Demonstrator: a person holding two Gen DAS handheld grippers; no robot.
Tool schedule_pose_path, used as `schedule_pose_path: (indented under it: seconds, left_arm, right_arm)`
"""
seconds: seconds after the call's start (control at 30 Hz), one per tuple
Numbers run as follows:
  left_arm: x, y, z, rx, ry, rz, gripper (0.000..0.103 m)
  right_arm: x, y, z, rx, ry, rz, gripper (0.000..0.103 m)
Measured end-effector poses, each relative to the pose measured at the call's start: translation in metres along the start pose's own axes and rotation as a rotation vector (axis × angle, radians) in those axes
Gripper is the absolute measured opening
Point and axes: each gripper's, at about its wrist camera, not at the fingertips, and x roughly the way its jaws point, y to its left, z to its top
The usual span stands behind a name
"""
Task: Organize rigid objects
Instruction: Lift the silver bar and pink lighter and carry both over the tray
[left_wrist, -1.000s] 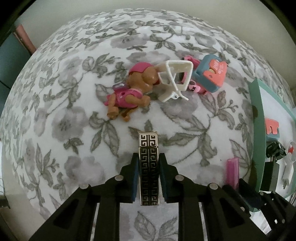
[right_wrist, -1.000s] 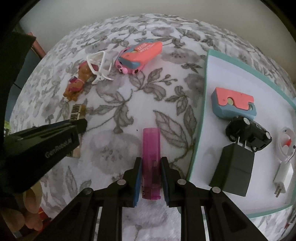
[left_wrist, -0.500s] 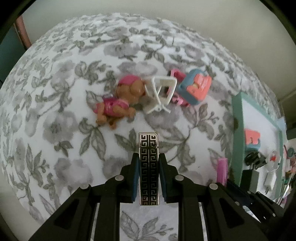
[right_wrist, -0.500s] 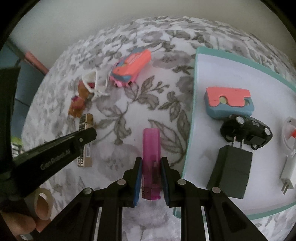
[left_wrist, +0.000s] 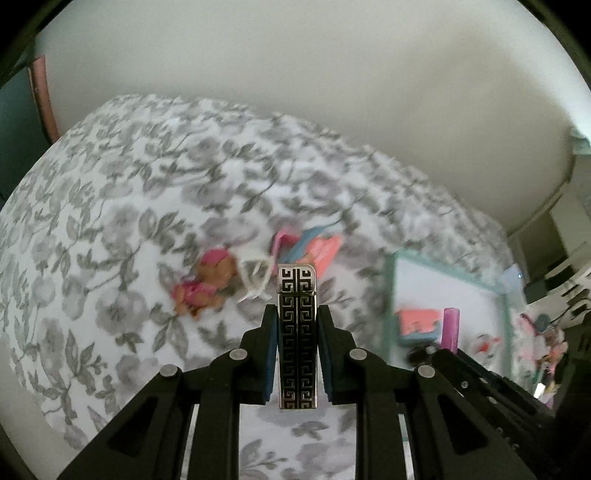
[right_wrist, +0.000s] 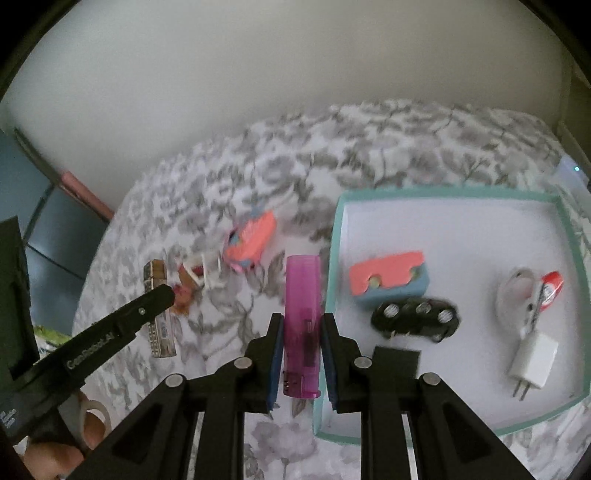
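My left gripper (left_wrist: 297, 314) is shut on a black and silver patterned lighter (left_wrist: 297, 332), held above the floral cloth. It also shows in the right wrist view (right_wrist: 159, 306). My right gripper (right_wrist: 301, 321) is shut on a pink translucent lighter (right_wrist: 302, 314), held beside the left rim of the teal tray (right_wrist: 443, 194). The pink lighter shows in the left wrist view (left_wrist: 450, 328). On the cloth lie a pink dog figure (left_wrist: 207, 284), a white plastic frame (left_wrist: 255, 273) and a pink and blue toy (right_wrist: 251, 243).
The tray holds a pink and blue block (right_wrist: 388, 280), a black toy car (right_wrist: 417, 317), a black adapter (right_wrist: 397, 363), a white plug charger (right_wrist: 532, 362) and a white and red item (right_wrist: 532, 288). A wall stands behind the bed.
Both grippers have risen and tilted up with their lighters, so more wall shows. The right gripper's view has shifted so that more of the tray shows.
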Motion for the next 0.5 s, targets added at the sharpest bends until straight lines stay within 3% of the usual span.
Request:
schedule_pose_path:
  seconds: [0.33,0.5]
  left_arm:
    - [-0.018,-0.07,0.009,0.083,-0.019,-0.085,0.021]
    - [-0.018,-0.112,0.001,0.161,-0.017,-0.114,0.021]
  right_arm:
    - [-0.042,-0.054,0.01,0.103,-0.09,-0.145,0.021]
    - [-0.058,-0.086,0.011,0.143,-0.111,-0.266,0.021]
